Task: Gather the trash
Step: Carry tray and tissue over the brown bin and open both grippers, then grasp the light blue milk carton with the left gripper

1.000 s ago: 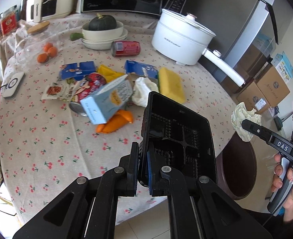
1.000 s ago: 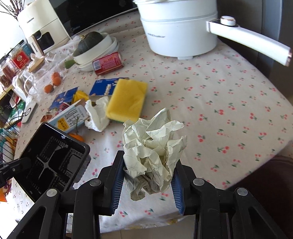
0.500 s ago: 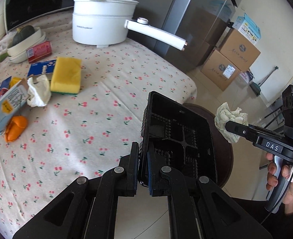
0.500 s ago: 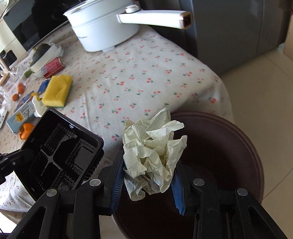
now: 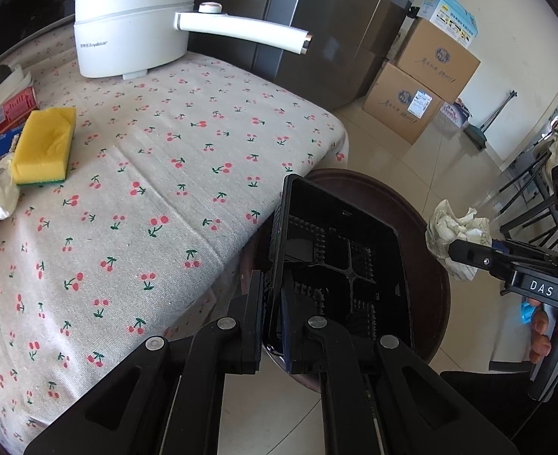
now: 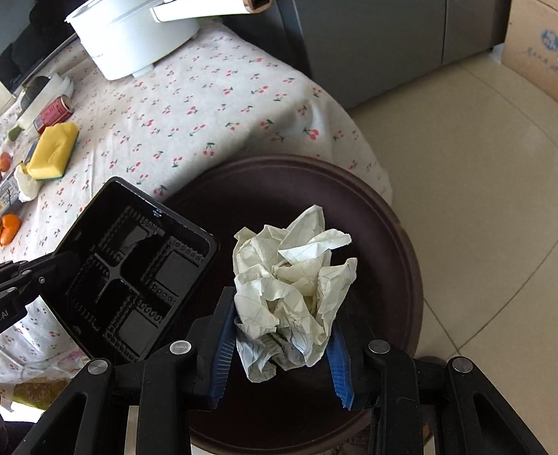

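Dark brown and round, the plastic trash bin (image 6: pixel 385 235) stands on the tiled floor just beside the near corner of the cherry-print tablecloth (image 5: pixel 157 189), its mouth open under both tools. The right gripper (image 6: pixel 281 345) is clamped on a crumpled ball of cream paper (image 6: pixel 290 280), which hangs over the middle of the bin's opening. The left gripper (image 5: pixel 273 326) is pinched nearly closed on the thin wall of a black moulded plastic food tray (image 5: pixel 339 265), held tilted with its hollow side facing up, partly over the bin's rim on the table side.

To do the drop well, the paper looks ready to go: spreading the right jaws should let it fall straight in. The tray is the trickier piece, I judge; being wide and stiff, it could catch on the rim or the table's edge, so it is better carried further toward the bin's centre and tipped edge-first before letting go. More litter remains by the far left edge near the yellow sponge (image 5: pixel 46 146).
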The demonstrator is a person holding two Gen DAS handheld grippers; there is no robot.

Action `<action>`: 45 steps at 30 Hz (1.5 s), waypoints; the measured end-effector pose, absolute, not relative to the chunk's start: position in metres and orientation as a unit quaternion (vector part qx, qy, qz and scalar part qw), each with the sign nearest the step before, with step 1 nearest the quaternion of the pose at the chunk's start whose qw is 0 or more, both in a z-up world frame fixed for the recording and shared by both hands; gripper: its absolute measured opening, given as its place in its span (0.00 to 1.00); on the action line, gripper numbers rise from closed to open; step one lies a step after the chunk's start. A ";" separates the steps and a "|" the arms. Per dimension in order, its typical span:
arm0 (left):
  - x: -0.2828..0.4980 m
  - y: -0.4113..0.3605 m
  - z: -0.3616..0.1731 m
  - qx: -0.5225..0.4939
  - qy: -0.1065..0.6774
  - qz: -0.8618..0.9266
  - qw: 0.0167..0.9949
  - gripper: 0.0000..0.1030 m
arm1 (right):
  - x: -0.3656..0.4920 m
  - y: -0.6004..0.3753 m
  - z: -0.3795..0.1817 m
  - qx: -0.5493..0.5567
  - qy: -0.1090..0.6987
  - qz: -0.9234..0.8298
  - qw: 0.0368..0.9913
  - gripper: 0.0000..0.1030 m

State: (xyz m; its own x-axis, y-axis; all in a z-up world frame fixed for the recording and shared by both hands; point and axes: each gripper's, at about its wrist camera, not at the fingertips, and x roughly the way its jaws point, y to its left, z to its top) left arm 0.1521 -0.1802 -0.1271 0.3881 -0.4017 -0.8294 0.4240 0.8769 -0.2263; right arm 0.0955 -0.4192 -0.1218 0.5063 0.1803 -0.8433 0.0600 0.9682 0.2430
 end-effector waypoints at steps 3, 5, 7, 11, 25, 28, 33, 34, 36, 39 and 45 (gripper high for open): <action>0.154 -0.175 -0.125 0.016 0.495 -0.237 0.835 0.38 | 0.094 -0.424 -0.124 0.125 0.498 0.031 0.857 0.38; 0.155 -0.168 -0.120 0.013 0.491 -0.226 0.841 0.72 | 0.094 -0.425 -0.124 0.126 0.500 0.029 0.857 0.38; 0.157 -0.162 -0.116 0.014 0.490 -0.214 0.845 0.80 | 0.095 -0.426 -0.124 0.127 0.500 0.028 0.856 0.38; 0.159 -0.149 -0.114 0.021 0.494 -0.193 0.848 0.89 | 0.096 -0.422 -0.124 0.123 0.500 0.030 0.857 0.38; 0.156 -0.100 -0.101 0.005 0.495 -0.159 0.854 0.95 | 0.105 -0.407 -0.125 0.119 0.509 0.017 0.852 0.52; 0.155 -0.086 -0.099 -0.002 0.497 -0.149 0.855 0.95 | 0.107 -0.403 -0.122 0.117 0.509 0.013 0.853 0.69; 0.154 -0.063 -0.098 -0.023 0.499 -0.133 0.856 0.96 | 0.111 -0.386 -0.114 0.095 0.505 0.024 0.857 0.77; 0.154 -0.058 -0.097 -0.027 0.499 -0.130 0.856 0.96 | 0.111 -0.382 -0.113 0.092 0.505 0.027 0.858 0.78; 0.154 -0.048 -0.097 -0.038 0.499 -0.124 0.857 0.96 | 0.113 -0.375 -0.110 0.088 0.504 0.034 0.859 0.79; 0.153 -0.035 -0.095 -0.052 0.498 -0.114 0.858 0.97 | 0.117 -0.363 -0.105 0.081 0.502 0.044 0.860 0.80; 0.153 -0.012 -0.091 -0.060 0.496 -0.094 0.861 0.97 | 0.126 -0.336 -0.094 0.068 0.497 0.060 0.863 0.81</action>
State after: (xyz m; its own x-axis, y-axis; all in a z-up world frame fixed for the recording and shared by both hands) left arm 0.1526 -0.0123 -0.0914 0.4910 -0.2219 -0.8424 0.1034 0.9750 -0.1966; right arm 0.1262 -0.3363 -0.0939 0.4998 0.1711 -0.8491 -0.0357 0.9835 0.1772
